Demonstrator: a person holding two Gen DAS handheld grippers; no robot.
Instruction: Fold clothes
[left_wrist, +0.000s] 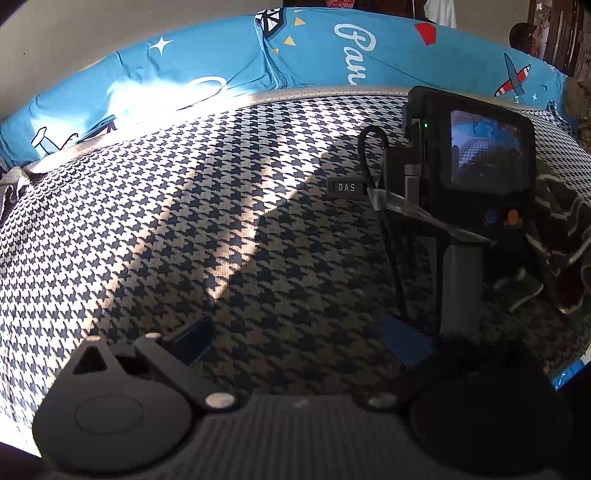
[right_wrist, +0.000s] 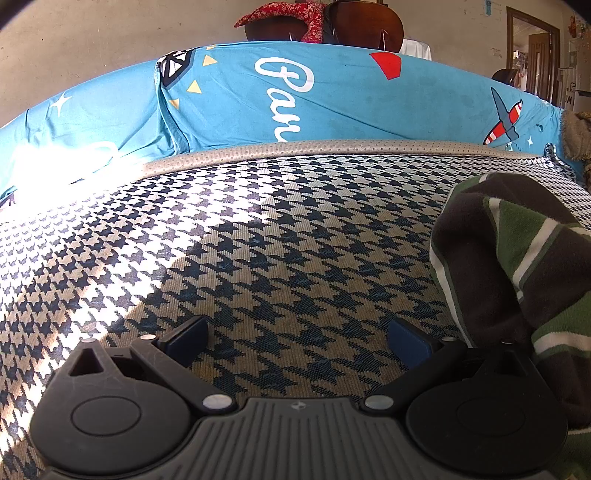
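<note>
A crumpled brown, green and white striped knit garment (right_wrist: 517, 266) lies on the houndstooth-patterned black-and-white cloth surface (right_wrist: 258, 240), just right of the right gripper (right_wrist: 297, 341), whose blue-padded fingers are spread and empty. The left gripper (left_wrist: 299, 341) is likewise spread over the houndstooth. The right gripper's body (left_wrist: 469, 177) carries a "DAS" label (left_wrist: 346, 187). Behind the houndstooth, a blue cartoon-print sheet (right_wrist: 332, 99) reads "Par".

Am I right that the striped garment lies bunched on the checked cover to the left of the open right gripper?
Not quite: the right wrist view shows the striped garment bunched on the checked cover to the right of the open right gripper, not the left.
</note>
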